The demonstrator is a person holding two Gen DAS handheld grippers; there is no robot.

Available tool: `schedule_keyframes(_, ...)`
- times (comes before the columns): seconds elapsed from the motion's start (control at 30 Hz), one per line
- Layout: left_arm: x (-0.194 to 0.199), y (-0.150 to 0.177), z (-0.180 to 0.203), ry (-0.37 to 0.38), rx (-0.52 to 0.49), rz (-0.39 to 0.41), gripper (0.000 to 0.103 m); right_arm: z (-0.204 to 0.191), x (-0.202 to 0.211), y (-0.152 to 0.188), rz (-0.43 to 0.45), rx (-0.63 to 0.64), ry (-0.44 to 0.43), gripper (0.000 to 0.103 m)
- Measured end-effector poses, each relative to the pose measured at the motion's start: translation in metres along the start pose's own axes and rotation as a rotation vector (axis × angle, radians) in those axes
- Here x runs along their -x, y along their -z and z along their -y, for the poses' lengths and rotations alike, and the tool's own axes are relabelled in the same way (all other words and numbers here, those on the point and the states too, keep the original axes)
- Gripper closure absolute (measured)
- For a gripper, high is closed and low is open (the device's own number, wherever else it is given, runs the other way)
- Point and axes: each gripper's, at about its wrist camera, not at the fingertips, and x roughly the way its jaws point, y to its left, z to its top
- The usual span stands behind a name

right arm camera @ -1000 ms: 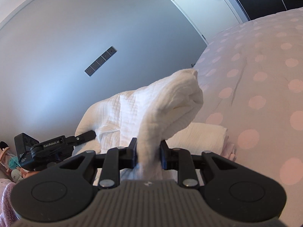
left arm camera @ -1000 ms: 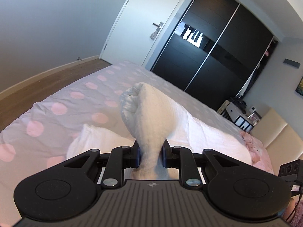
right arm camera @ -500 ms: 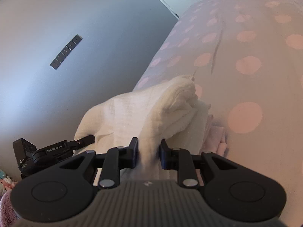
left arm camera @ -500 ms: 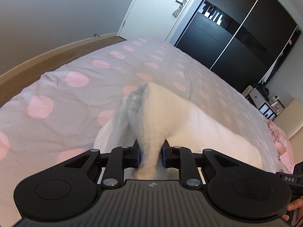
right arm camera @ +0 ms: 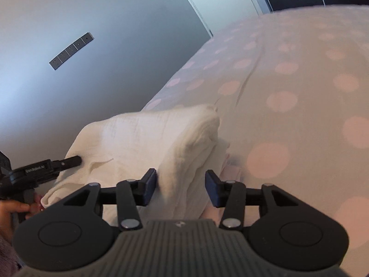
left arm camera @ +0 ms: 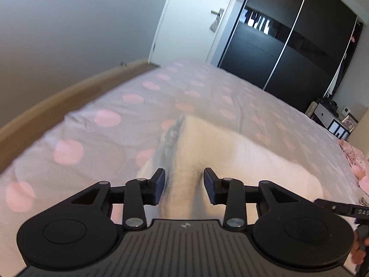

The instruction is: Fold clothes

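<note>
- Left wrist view: we see the left gripper (left arm camera: 184, 185) with its jaws apart, the blue pads either side of a hump of the white garment (left arm camera: 233, 152) and not pressing it. The garment lies on the bed (left arm camera: 129, 115), whose cover is pale with pink dots, towards the near edge.
- The picture is blurred, so we cannot make out the layers at the garment's left end; only a grey, shadowed fold line shows there. Its near part is hidden behind the gripper body.
- At the right edge a black tip of the right gripper (left arm camera: 341, 209) shows, cut off by the frame, with part of a hand (left arm camera: 358, 251) below it.
- Beyond the bed stand a white door (left arm camera: 196, 18) and a dark wardrobe (left arm camera: 290, 43).
- Right wrist view: the right gripper (right arm camera: 181, 188) also stands open, a raised fold of the white garment (right arm camera: 143, 138) between its pads but unclamped.
- At the left edge the left gripper (right arm camera: 57, 164) has its tip at the cloth; we cannot tell from here whether it touches. A hand (right arm camera: 13, 207) holds it, partly cut off.
- A pink edge under the garment's right side is too blurred to identify.
</note>
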Motion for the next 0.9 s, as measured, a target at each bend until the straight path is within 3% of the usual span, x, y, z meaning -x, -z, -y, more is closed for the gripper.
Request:
schedule_keyframes(0.13,0.037,0.002,0.019,-0.002,-0.116,0.051,0.073,-0.021,0.032,0.003,0.090,0.165,0.002,0.063)
schedule_keyframes(0.2,0.042,0.010,0.029,0.016,-0.155,0.023,0.078,-0.032,0.039,0.013,0.094,0.232,-0.030,0.063)
schedule_keyframes(0.33,0.028,0.039,0.036,-0.012,-0.203,-0.067,0.079,-0.053,0.028,0.036,0.047,0.343,-0.059,0.064)
schedule_keyframes(0.47,0.006,0.061,0.022,-0.043,-0.147,-0.110,0.079,-0.048,0.003,0.056,-0.062,0.354,-0.031,0.064)
schedule_keyframes(0.53,0.004,0.064,0.020,-0.041,-0.133,-0.111,0.079,-0.043,0.003,0.058,-0.059,0.345,-0.040,0.064)
schedule_keyframes(0.73,0.026,0.033,0.028,-0.022,-0.168,-0.028,0.078,-0.041,0.031,0.036,0.025,0.355,-0.060,0.063)
schedule_keyframes(0.9,0.028,-0.010,0.035,-0.019,-0.141,0.071,0.078,-0.046,0.023,0.005,0.115,0.393,0.045,0.063)
